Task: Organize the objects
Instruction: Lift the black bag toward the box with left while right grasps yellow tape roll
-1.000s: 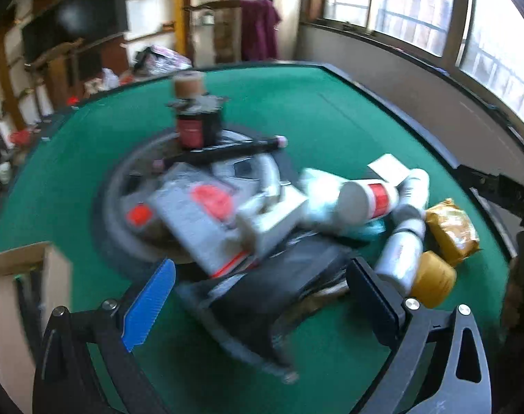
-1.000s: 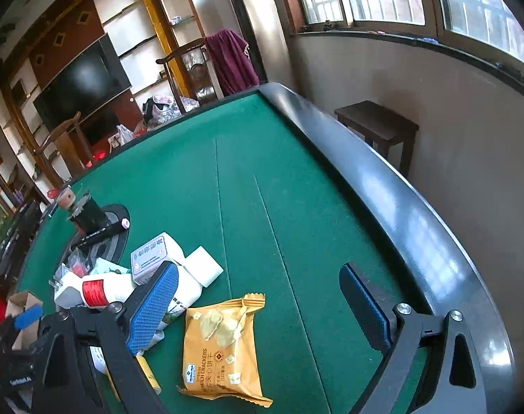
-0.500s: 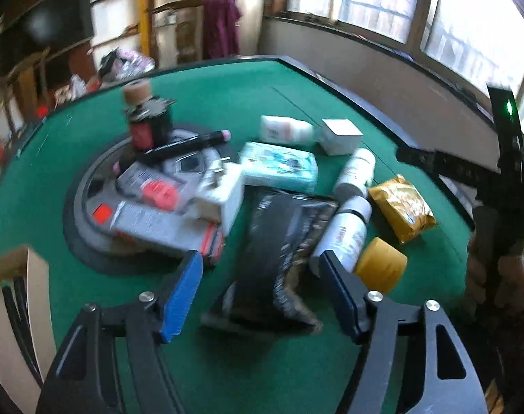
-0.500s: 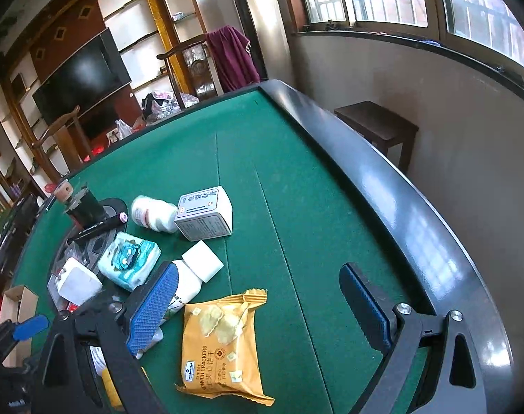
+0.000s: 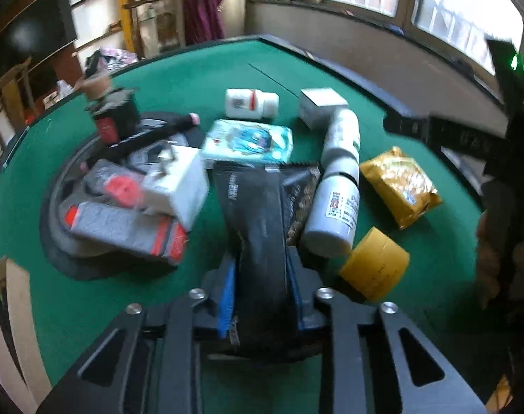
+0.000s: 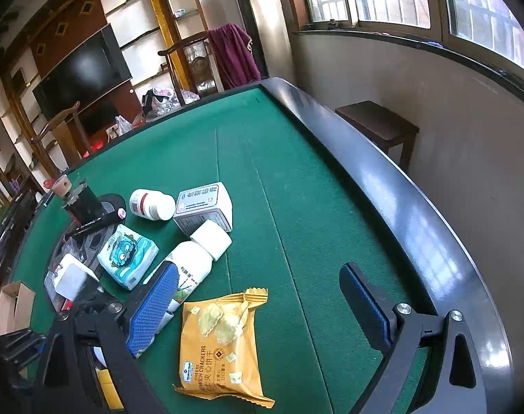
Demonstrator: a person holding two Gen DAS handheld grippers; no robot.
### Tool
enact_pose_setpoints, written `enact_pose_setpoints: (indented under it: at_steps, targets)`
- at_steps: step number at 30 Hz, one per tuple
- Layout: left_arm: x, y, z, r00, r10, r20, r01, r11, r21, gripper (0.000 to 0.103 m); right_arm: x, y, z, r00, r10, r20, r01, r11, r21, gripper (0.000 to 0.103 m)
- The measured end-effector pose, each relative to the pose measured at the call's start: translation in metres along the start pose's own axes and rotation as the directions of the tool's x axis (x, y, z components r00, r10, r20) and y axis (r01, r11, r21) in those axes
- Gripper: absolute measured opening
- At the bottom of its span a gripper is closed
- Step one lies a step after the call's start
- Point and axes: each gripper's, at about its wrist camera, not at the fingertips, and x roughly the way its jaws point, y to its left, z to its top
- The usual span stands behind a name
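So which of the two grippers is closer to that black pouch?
Left. The left gripper is clamped on the black pouch; the right gripper hangs open off to the side, above the yellow cracker packet.

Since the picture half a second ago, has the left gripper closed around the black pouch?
Yes. The left gripper has gone from open, fingers either side of the black pouch, to clamping its near end; the yellow tape roll beside it lies unmoved.

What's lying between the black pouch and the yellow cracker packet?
Two white bottles, end to end, lie between the black pouch and cracker packet, in the left wrist view.
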Motion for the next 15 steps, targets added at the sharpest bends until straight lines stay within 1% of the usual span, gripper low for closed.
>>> enact_pose_setpoints:
  at_steps: [2, 6, 9, 12, 15]
  targets:
    - [-0.013, 0.005, -0.006, 1.0, -0.003, 0.022, 0.004, 1.0, -0.021, 0.022, 0.002, 0.002, -0.001, 1.0, -0.005, -0.005, 0.005, 1.0, -0.007, 0.097]
    - [-0.057, 0.023, -0.026, 0.995, -0.005, 0.098, 0.014, 0.995, -0.099, 0.02, 0.003, 0.002, -0.001, 1.0, -0.02, -0.009, 0.02, 1.0, -0.011, 0.097]
    - [-0.091, 0.039, -0.046, 0.988, 0.023, 0.15, -0.001, 0.989, -0.149, 0.02, 0.005, 0.002, -0.002, 0.999, -0.033, -0.009, 0.033, 0.999, -0.013, 0.097]
    - [-0.11, 0.054, -0.068, 0.987, 0.064, 0.149, -0.037, 0.983, -0.179, 0.021, 0.009, 0.004, -0.005, 0.998, -0.059, -0.016, 0.058, 0.998, -0.022, 0.097]
    - [-0.105, 0.066, -0.083, 0.991, 0.082, 0.106, -0.058, 0.976, -0.208, 0.021, 0.009, 0.008, -0.007, 0.997, -0.079, -0.01, 0.078, 0.996, -0.04, 0.097]
